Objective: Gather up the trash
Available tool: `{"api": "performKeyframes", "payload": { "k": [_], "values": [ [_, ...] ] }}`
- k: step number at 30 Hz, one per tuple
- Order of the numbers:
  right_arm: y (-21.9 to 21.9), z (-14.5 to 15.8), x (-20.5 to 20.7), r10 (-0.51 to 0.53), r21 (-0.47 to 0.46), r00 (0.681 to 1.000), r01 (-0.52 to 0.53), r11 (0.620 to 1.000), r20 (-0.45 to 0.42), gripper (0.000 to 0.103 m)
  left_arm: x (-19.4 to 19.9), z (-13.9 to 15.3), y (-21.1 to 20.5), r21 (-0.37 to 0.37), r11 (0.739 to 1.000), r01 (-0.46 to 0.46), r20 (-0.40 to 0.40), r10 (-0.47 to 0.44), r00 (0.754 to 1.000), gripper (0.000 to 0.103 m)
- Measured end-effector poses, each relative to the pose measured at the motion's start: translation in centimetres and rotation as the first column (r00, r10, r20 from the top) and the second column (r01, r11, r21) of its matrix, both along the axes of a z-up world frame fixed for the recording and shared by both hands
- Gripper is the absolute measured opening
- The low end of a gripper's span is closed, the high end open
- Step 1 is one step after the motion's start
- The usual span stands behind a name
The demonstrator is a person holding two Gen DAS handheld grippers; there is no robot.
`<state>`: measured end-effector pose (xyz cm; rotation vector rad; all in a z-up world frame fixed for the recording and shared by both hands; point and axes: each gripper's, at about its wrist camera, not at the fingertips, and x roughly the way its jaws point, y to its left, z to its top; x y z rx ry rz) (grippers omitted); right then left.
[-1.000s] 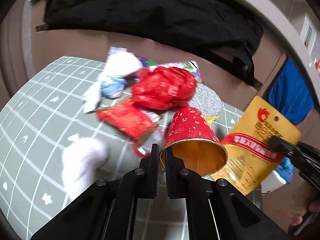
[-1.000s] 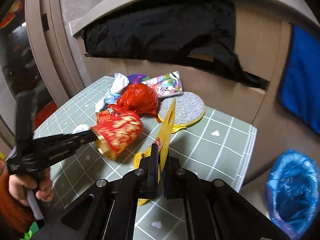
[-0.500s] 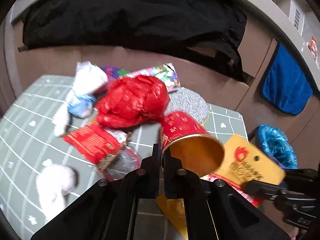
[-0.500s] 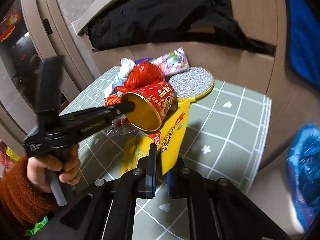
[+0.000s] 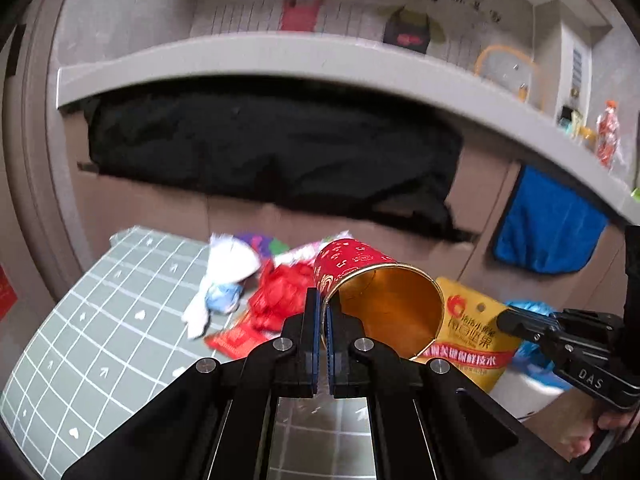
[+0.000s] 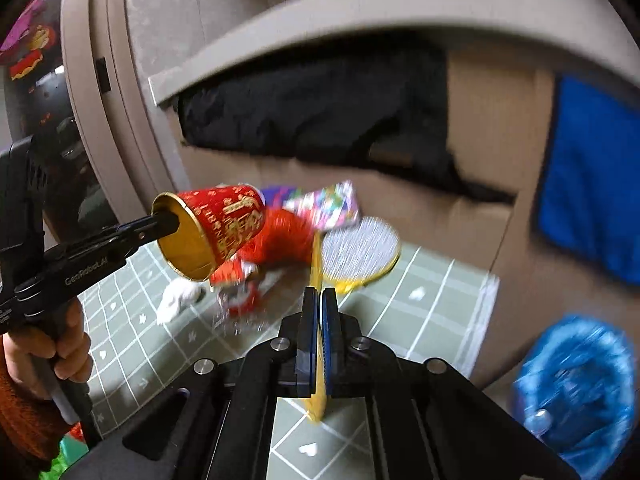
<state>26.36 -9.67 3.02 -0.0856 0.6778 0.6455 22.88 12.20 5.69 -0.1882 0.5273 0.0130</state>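
the left hand-held gripper (image 5: 323, 312) is pinching the rim of a red paper cup (image 5: 360, 272) at the centre of its frame, jaws closed on the thin wall, the gold inside facing the camera. the right hand-held gripper (image 6: 319, 300) is clamping a yellow snack bag (image 6: 317, 256) edge-on between its closed jaws – in the left view the bag's printed face (image 5: 468, 332) is showing just right of the cup. red wrappers (image 5: 276, 296) and white tissue (image 5: 228, 264) are lying on the green gridded worktop (image 5: 100, 332) – a blue-lined bin (image 6: 580, 380) is sitting at the lower right
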Motion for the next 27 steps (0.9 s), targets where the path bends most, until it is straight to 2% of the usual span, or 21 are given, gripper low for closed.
{"api": "performKeyframes", "payload": {
  "k": [3,5,11,12,13,14,15,20,27],
  "values": [
    [-0.9,1.8,-0.5,-0.004,-0.004,0.999,0.005,1.0,0.05,0.002,-0.2,0.9,-0.8,0.004,1.0,0.009,0.022,-0.009,1.0,0.002],
    [-1.2,1.8,-0.6,0.0,0.0,0.999,0.0,1.0,0.038,0.002,-0.3,0.7,-1.0,-0.007,1.0,0.012,0.017,-0.012,1.0,0.002],
    [-1.4,-0.8,-2.2,0.09,0.015,0.995,-0.09,0.996,-0.039,0.003,-1.4,-1.8,0.0,-0.047,0.999,-0.001,-0.053,-0.001,0.999,0.002],
    [-1.8,-1.4,-2.5,0.111,0.022,0.992,-0.11,0.994,-0.064,0.009,-1.7,-2.1,0.2,-0.051,0.999,-0.004,-0.061,0.001,0.998,0.002],
    [-2.3,-2.2,-2.6,0.12,0.016,0.988,-0.119,0.993,-0.093,0.029,-2.0,-2.5,0.6,-0.056,0.998,-0.008,-0.07,0.004,0.998,0.002],
    [-2.7,-2.7,-2.6,0.11,0.013,0.988,-0.109,0.994,-0.106,0.043,-2.3,-2.9,1.1,-0.063,0.998,-0.014,-0.079,0.008,0.997,0.002],
    [-3.4,-3.3,-2.6,0.085,0.018,0.989,-0.084,0.996,-0.118,0.063,-2.5,-3.4,1.6,-0.072,0.997,-0.021,-0.089,0.014,0.996,0.002],
    [-7.1,-5.7,-2.5,-0.065,0.017,0.986,0.068,0.998,-0.153,0.064,-3.4,-5.3,3.8,-0.127,0.99,-0.062,-0.139,0.045,0.989,0.002],
    [-11.5,-10.9,-1.5,-0.225,0.057,0.923,0.255,0.965,-0.311,0.064,-3.8,-5.9,5.1,-0.138,0.986,-0.092,-0.148,0.071,0.986,0.002]
  ]
}}
